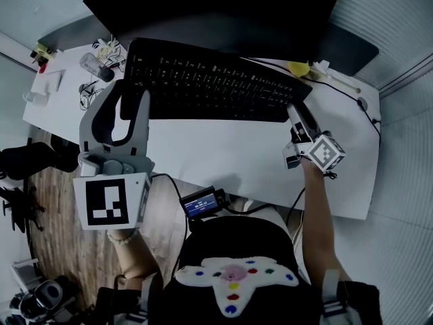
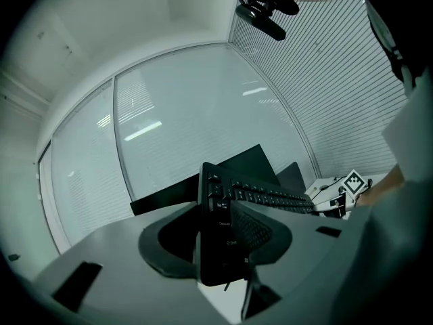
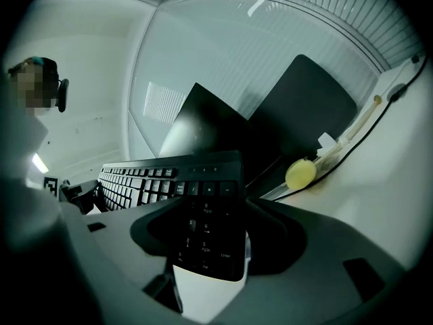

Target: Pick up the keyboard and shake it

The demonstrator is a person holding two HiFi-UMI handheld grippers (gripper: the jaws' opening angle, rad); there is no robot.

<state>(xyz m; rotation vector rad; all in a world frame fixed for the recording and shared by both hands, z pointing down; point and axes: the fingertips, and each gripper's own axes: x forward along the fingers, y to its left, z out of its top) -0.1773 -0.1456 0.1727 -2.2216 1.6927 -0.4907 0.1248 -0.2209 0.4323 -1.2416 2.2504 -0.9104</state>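
Note:
A black full-size keyboard (image 1: pixel 210 80) stretches across the white desk (image 1: pixel 223 154), in front of the monitor. My left gripper (image 1: pixel 132 95) is shut on its left end; in the left gripper view that end (image 2: pixel 216 235) stands wedged between the jaws, and the key rows (image 2: pixel 270 198) run off to the right. My right gripper (image 1: pixel 295 111) is shut on the right end, near the front corner. In the right gripper view the number pad (image 3: pixel 203 232) fills the gap between the jaws, over the white desk surface. Whether the keyboard still touches the desk cannot be told.
A dark monitor (image 1: pixel 216 5) stands right behind the keyboard, with a black mat (image 1: pixel 348 46) to its right. A yellow ball (image 1: pixel 298 68) and a cable lie at the back right. Small gadgets and cables (image 1: pixel 95 66) crowd the desk's left end. A small screen device (image 1: pixel 201 203) hangs at my chest.

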